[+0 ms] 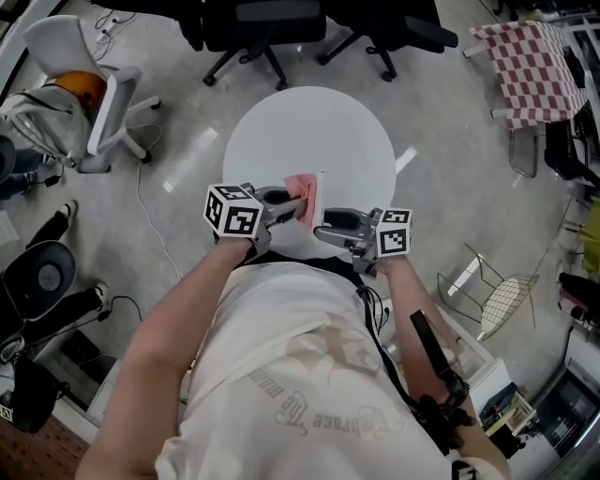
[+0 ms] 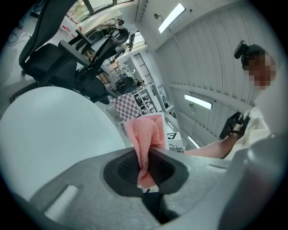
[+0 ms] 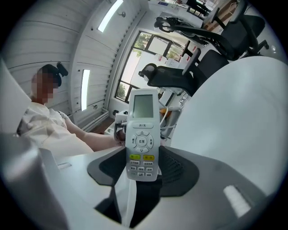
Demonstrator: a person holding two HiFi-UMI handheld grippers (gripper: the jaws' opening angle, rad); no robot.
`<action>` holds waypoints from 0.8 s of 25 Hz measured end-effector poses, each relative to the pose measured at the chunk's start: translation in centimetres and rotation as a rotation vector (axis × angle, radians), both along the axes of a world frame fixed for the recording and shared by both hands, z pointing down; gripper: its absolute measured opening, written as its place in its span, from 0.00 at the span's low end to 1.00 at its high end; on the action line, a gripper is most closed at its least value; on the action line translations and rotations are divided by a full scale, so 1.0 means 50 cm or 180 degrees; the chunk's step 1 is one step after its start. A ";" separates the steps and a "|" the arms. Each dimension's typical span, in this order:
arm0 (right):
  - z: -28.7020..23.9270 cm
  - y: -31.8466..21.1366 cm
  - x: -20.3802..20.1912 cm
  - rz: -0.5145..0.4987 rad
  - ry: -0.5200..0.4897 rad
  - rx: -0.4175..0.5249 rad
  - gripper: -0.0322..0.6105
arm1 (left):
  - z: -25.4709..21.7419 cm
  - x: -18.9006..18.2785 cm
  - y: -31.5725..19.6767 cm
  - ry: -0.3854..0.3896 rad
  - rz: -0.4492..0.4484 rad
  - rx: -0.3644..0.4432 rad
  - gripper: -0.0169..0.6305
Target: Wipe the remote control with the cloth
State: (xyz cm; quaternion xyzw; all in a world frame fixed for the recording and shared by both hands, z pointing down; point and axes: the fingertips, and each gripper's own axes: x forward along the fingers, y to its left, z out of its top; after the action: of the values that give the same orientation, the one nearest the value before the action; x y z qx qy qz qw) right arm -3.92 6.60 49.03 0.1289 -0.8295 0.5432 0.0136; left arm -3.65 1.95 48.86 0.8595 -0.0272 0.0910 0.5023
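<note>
My left gripper (image 1: 296, 201) is shut on a pink cloth (image 1: 302, 187), which sticks up between its pads in the left gripper view as a folded pink cloth (image 2: 146, 137) above the left gripper (image 2: 146, 170). My right gripper (image 1: 324, 228) is shut on a white remote control (image 1: 321, 195), seen edge-on in the head view. In the right gripper view the remote control (image 3: 143, 130) stands upright with screen and buttons facing the camera, its lower end clamped in the right gripper (image 3: 143, 170). Cloth and remote meet over the near edge of the round white table (image 1: 309, 131).
Black office chairs (image 1: 267, 28) stand beyond the table. A white chair (image 1: 89, 80) stands at the left, a checkered cloth (image 1: 532, 66) at the upper right and a wire chair (image 1: 506, 298) at the right. The person's body fills the lower part of the head view.
</note>
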 end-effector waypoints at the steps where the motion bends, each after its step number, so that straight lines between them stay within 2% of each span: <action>1: 0.002 0.006 -0.003 -0.0042 0.0018 -0.0001 0.41 | -0.004 -0.001 -0.010 0.0010 -0.0018 0.0018 0.06; 13: 0.016 0.040 0.006 -0.0401 0.0227 0.0133 0.41 | -0.057 0.001 -0.108 0.0169 -0.0142 0.0168 0.06; 20: 0.020 0.037 0.011 -0.0383 0.0266 0.0211 0.41 | -0.058 0.015 -0.087 0.0083 0.0132 0.0270 0.06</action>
State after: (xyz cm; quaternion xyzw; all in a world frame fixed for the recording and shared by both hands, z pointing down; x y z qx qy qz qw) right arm -3.36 8.47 50.02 0.1018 -0.8520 0.5078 0.0766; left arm -2.91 -2.40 45.94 0.8815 -0.0067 0.0890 0.4638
